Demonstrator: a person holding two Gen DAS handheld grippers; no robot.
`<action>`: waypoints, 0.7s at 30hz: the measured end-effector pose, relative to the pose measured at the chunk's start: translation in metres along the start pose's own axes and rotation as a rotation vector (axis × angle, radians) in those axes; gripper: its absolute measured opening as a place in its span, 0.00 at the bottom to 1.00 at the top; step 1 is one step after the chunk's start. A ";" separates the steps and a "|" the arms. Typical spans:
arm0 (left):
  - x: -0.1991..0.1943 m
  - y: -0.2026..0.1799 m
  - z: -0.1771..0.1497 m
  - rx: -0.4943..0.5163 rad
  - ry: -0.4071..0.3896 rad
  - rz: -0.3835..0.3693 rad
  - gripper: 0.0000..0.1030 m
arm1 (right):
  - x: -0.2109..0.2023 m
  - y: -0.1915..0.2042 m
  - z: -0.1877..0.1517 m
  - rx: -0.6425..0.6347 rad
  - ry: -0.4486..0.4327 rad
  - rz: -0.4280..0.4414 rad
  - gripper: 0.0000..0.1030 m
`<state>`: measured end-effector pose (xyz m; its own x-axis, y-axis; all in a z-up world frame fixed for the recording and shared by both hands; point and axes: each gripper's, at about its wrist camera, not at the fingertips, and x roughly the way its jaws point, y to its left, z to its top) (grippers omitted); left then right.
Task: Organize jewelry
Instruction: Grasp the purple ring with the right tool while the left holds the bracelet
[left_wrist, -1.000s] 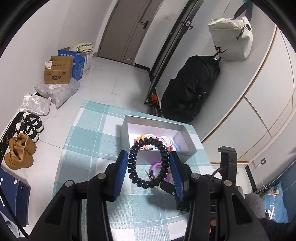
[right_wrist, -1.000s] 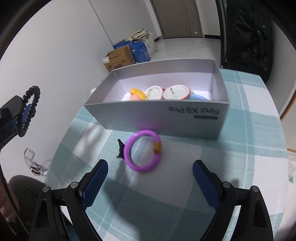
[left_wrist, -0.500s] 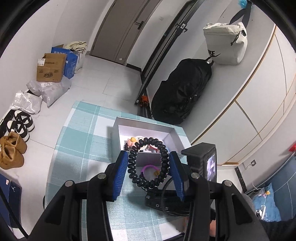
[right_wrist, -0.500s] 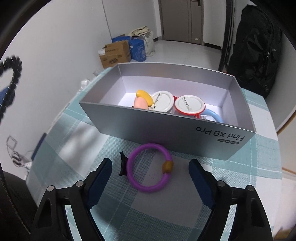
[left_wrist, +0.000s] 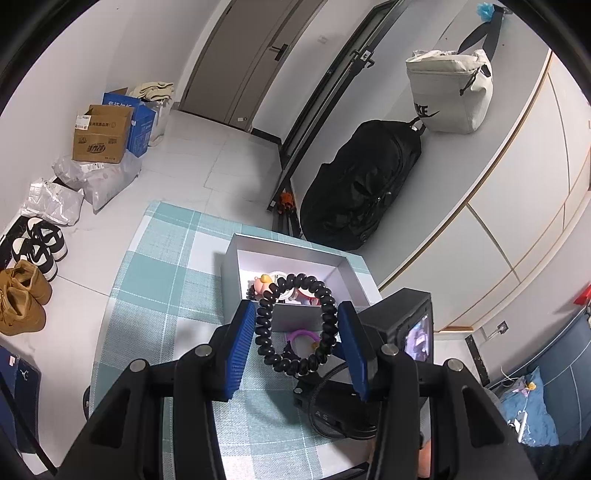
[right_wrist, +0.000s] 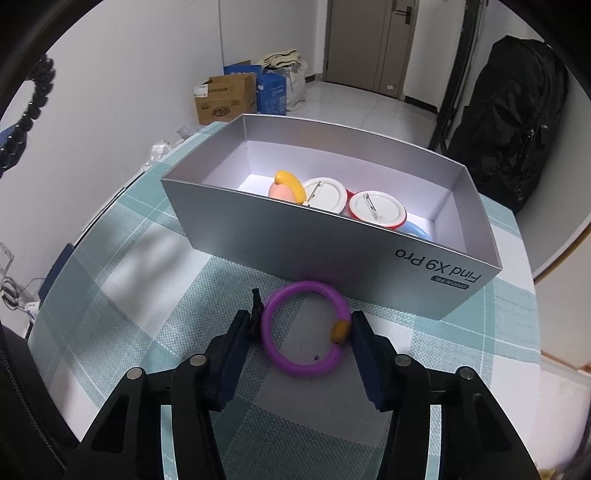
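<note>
While our left gripper (left_wrist: 297, 343) clamps a black beaded bracelet (left_wrist: 295, 325) above the checked tablecloth (left_wrist: 155, 288), we are closing our right gripper (right_wrist: 301, 332) around a purple ring (right_wrist: 304, 328) lying just before the silver box (right_wrist: 332, 236). Its blue pads flank the ring; we cannot tell whether they touch. Badges (right_wrist: 325, 194) sit inside the box.

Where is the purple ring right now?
In the right wrist view, the purple ring lies on the checked cloth just before the silver box, between the closing right gripper's fingers.
</note>
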<state>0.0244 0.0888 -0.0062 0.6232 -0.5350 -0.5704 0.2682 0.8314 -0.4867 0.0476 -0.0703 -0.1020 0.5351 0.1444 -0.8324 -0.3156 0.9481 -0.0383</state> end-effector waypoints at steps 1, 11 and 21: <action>0.001 0.000 0.000 -0.001 0.002 -0.001 0.39 | -0.002 -0.001 -0.001 0.002 -0.003 0.002 0.51; 0.009 -0.003 0.001 -0.014 0.013 0.005 0.39 | -0.040 -0.022 -0.006 0.045 -0.098 0.091 0.51; 0.028 -0.016 0.001 0.011 0.042 0.035 0.39 | -0.078 -0.046 0.010 0.058 -0.216 0.163 0.51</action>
<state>0.0378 0.0611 -0.0139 0.6010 -0.5114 -0.6143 0.2547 0.8510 -0.4593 0.0282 -0.1220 -0.0302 0.6376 0.3475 -0.6876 -0.3688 0.9213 0.1236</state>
